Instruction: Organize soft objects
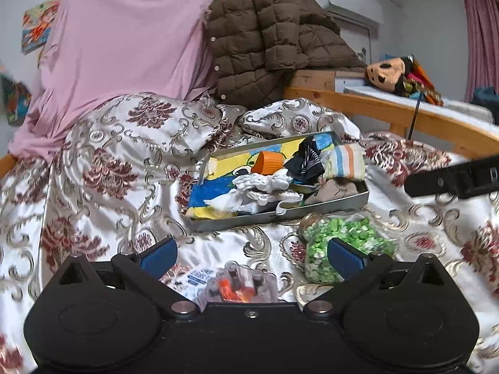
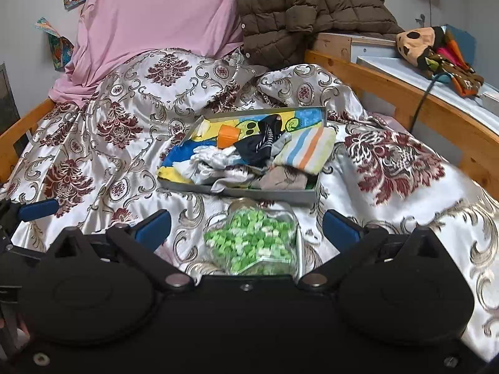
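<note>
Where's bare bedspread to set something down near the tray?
Free: the bedspread left of the tray, up to the pink sheet; also right of the tray toward the wooden rail. Crowded: inside the tray, heaped with cloths, and just before it, where the jar of green bits lies.

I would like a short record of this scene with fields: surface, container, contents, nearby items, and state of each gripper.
surface: bed with patterned satin cover
container: shallow metal tray lying on the cover
contents: striped cloth, black garment, white cloths, orange cup
nearby items: clear jar of green pieces in front of the tray; small clear plastic package
background: brown quilted jacket, pink sheet
left gripper: jaws open, empty
right gripper: jaws open, either side of the jar, not touching
</note>
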The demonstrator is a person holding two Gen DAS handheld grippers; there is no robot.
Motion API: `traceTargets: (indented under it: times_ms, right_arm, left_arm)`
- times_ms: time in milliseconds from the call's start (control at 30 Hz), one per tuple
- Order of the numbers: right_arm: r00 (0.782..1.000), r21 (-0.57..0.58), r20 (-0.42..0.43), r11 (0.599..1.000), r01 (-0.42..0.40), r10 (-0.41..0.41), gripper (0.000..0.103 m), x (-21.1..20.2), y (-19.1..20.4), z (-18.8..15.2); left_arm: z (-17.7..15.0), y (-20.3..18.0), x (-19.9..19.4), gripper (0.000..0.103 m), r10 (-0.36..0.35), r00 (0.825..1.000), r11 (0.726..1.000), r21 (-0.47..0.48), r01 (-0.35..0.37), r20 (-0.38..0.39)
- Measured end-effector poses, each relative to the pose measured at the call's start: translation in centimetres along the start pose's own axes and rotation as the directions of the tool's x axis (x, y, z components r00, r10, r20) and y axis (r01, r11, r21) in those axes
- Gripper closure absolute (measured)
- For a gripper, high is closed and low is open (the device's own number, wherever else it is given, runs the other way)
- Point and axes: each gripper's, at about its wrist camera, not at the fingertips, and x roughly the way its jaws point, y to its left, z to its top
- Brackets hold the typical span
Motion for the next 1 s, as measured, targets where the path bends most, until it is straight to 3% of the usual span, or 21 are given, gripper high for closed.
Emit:
traceTargets:
  times_ms: [300, 567, 1000]
  right_arm:
    - [1.000, 0.029, -0.011, 0.999, 0.015, -0.014, 0.001, -2.8, -0.2, -2.7]
    - [0.997, 0.039, 0.038, 0.997, 0.069, -0.070, 0.001, -5.5, -1.3, -6.1]
    - [0.989, 0.012, 0.114, 0.995, 0.096, -0.097, 0.001, -8.6, -0.6, -10.7]
  left_arm:
    - [-1.7, -0.5, -2.8, 0.001, 0.003, 1.000, 0.996, -0.088, -0.001, 0.028]
    - [-3.2, -0.3, -5.1, 0.001, 0.016, 0.998, 0.982, -0.191, -0.004, 0.063]
    - [-5.5, -1.5, -7.0, 0.001, 0.045, 0.996, 0.982, -0.188, -0.031, 0.075]
